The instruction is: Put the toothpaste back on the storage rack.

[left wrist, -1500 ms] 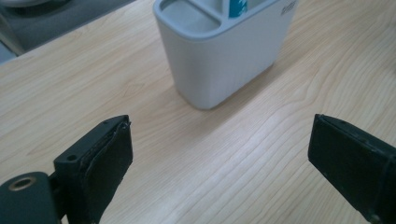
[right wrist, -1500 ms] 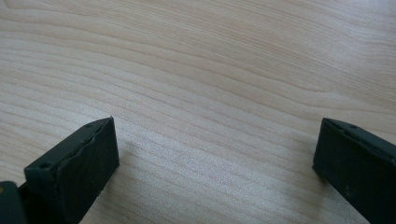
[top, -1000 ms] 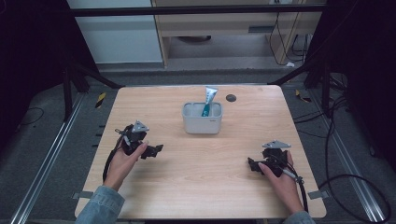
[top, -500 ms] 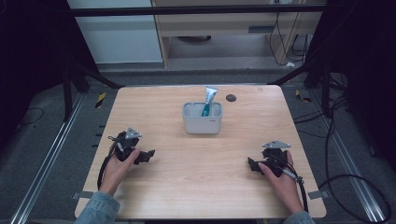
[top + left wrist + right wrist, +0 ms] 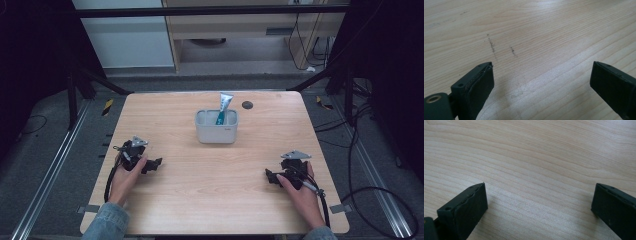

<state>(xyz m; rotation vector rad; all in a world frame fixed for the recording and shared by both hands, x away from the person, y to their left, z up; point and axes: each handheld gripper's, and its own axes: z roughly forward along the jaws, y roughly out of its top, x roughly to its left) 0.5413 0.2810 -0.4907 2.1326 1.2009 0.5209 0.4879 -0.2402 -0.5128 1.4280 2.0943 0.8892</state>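
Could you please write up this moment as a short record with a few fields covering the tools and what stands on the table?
left tool: open, resting on the table near its left edge, holding nothing
right tool: open, resting near the right edge, holding nothing
container: grey, at mid-table toward the far side, apart from both tools
tube: stands tilted inside the container
table: light wood
dark round spot: on the table beyond the container

The tube's [image 5: 223, 108] lower part (inside the bin [image 5: 216, 132]) is hidden.
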